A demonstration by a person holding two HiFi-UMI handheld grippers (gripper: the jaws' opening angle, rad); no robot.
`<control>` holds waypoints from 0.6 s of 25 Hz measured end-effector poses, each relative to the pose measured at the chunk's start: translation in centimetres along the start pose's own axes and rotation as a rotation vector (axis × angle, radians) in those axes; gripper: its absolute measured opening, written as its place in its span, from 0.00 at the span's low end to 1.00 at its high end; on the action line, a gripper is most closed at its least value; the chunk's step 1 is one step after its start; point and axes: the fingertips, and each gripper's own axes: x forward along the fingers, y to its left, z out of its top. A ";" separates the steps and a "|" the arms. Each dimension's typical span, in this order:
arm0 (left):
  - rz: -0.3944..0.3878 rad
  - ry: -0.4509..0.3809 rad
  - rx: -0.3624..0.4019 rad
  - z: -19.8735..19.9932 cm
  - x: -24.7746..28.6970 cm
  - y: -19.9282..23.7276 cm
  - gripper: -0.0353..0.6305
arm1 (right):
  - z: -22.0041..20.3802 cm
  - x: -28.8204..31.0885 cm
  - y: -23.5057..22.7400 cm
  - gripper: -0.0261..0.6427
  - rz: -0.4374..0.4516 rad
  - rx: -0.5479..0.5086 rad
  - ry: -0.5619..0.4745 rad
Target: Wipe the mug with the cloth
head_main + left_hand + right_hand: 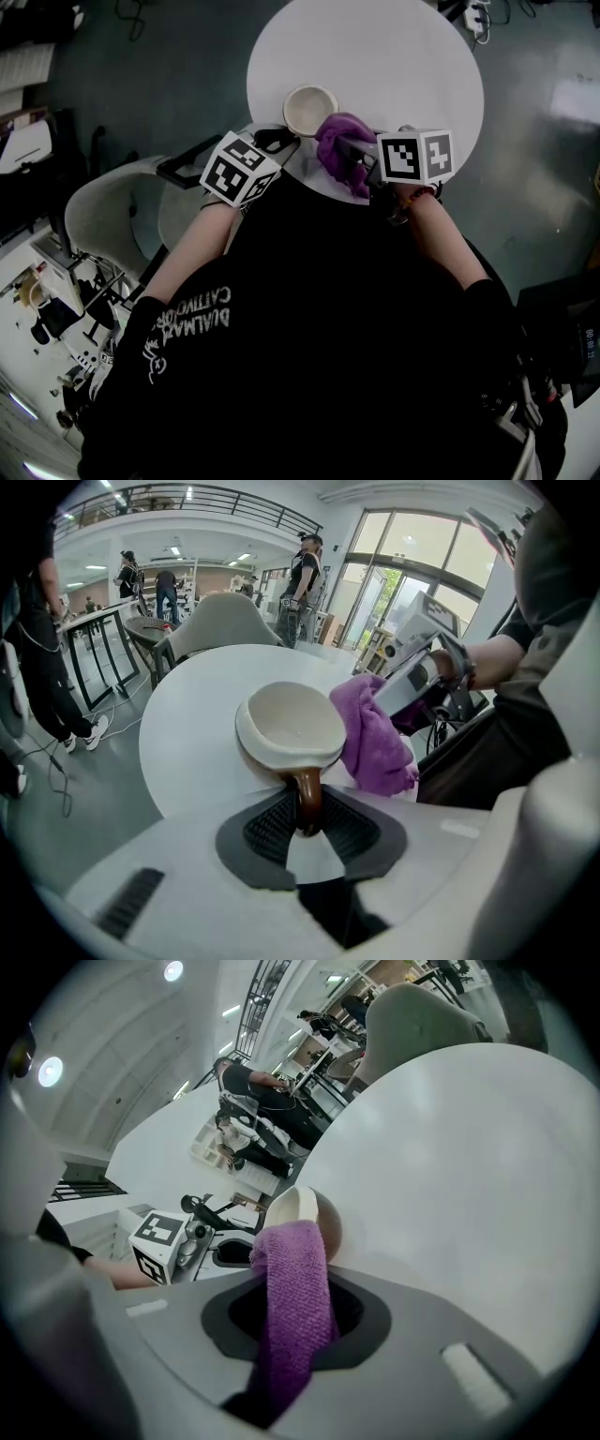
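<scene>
Shirt (187,323): white print, upside down from here, reads roughly "DUALMAT" over "CATTIVO".
Rest of print: too small to read.

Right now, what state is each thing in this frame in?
mug: empty, opening up, held by its brown handle.
cloth: bunched, clamped at one end, its free end apparently against the mug's side.
left hand-held gripper: shut on the mug's handle.
right hand-held gripper: shut on the cloth.
</scene>
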 end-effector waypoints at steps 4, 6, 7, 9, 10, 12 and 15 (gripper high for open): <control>-0.005 -0.004 0.001 0.2 0.0 -0.1 0.16 | 0.8 -0.5 -0.6 0.14 -0.012 0.002 -0.017; -0.006 -0.006 0.001 0.1 -0.1 -0.2 0.16 | 1.1 -0.7 -0.8 0.14 -0.014 0.014 -0.024; -0.007 -0.006 0.003 0.1 -0.1 -0.2 0.16 | 1.2 -0.7 -0.9 0.14 -0.015 0.019 -0.027; -0.008 -0.001 0.014 0.0 0.0 -0.2 0.16 | 1.5 -0.8 -1.2 0.14 -0.020 0.022 -0.032; -0.009 0.002 0.022 0.0 0.0 -0.1 0.16 | 1.7 -0.8 -1.3 0.14 -0.025 0.021 -0.035; -0.010 0.008 0.039 -0.1 0.0 -0.1 0.16 | 2.0 -0.7 -1.6 0.14 -0.034 0.019 -0.038; -0.015 0.016 0.053 -0.2 -0.1 -0.1 0.16 | 2.4 -0.9 -1.8 0.14 -0.048 0.010 -0.044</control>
